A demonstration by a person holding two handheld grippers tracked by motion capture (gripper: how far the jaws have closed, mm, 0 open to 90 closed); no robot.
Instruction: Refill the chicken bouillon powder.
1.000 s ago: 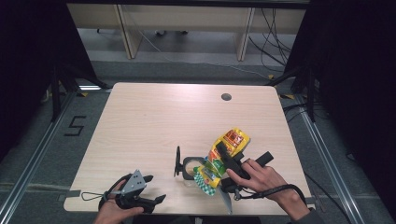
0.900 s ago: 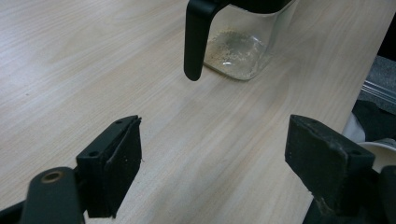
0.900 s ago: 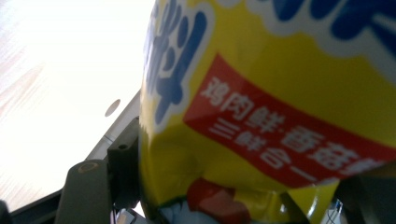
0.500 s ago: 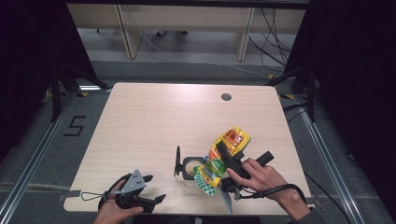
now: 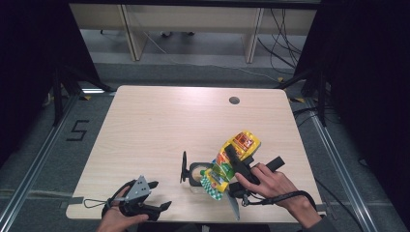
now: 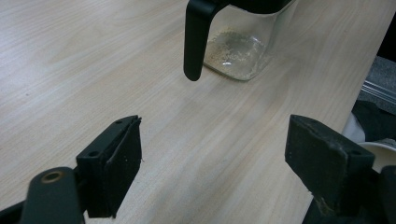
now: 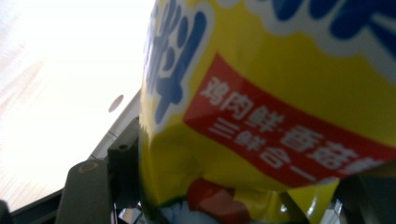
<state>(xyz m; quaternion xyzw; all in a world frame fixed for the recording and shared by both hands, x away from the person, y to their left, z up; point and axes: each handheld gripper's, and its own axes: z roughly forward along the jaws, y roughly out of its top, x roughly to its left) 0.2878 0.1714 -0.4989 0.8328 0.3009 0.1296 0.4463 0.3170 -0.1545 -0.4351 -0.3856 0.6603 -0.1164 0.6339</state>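
Observation:
A yellow seasoning bag point(image 5: 240, 144) with red and blue print is tilted, its lower green-white end over a clear glass jug point(image 5: 197, 174). My right gripper point(image 5: 231, 162) is shut on the bag, which shows close up point(image 7: 280, 93) between its jaws in the right gripper view. The jug point(image 6: 238, 46) has a black handle point(image 6: 196, 37) and a thin layer of pale granules on its bottom. My left gripper point(image 5: 160, 195) is open near the table's front left edge, apart from the jug, with nothing between its fingers point(image 6: 116, 163).
The light wooden table point(image 5: 159, 125) has a round cable hole point(image 5: 234, 100) at the back right. Dark floor and metal rails surround the table. A cable point(image 5: 285, 198) trails from the right gripper along the person's forearm.

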